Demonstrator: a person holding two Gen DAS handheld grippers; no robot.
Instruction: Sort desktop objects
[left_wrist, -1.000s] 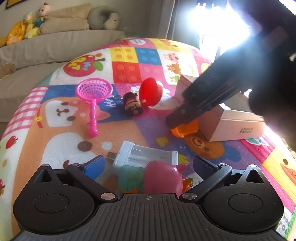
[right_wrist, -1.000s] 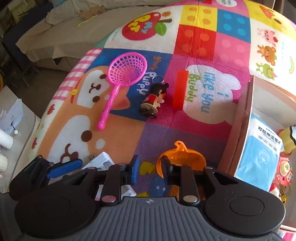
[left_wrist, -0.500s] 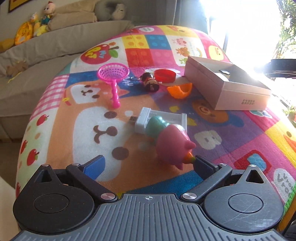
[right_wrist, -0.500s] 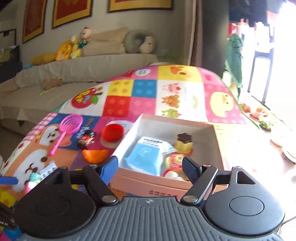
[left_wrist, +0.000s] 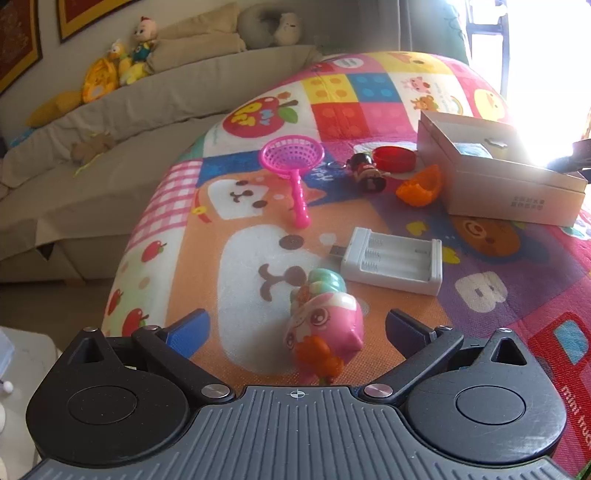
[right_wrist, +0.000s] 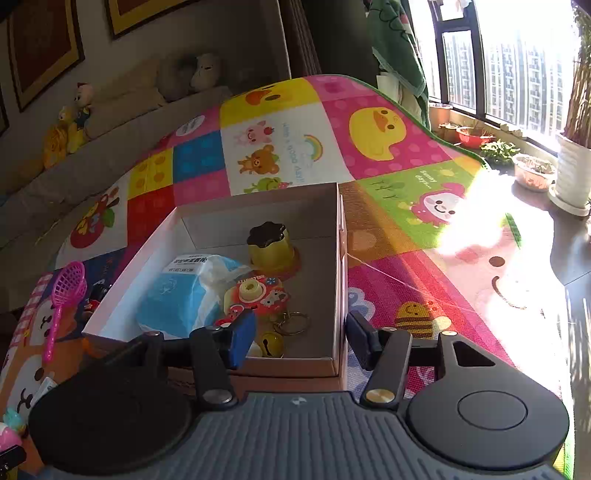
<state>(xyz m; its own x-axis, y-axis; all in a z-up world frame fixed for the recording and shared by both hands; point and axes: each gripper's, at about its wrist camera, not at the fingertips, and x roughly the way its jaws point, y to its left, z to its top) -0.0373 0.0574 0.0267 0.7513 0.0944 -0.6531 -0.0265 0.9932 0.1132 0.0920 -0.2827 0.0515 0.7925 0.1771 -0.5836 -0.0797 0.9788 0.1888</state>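
Plastic toys and a cardboard box on a soft printed mat

We see a glossy plastic pink figure (left_wrist: 325, 325), a smooth white plastic battery charger (left_wrist: 393, 260), a pink plastic mesh scoop (left_wrist: 293, 162), a matt cardboard box (right_wrist: 221, 221) holding a crinkled plastic packet (right_wrist: 184, 291), and a matt, lightly textured mat (left_wrist: 243, 295).
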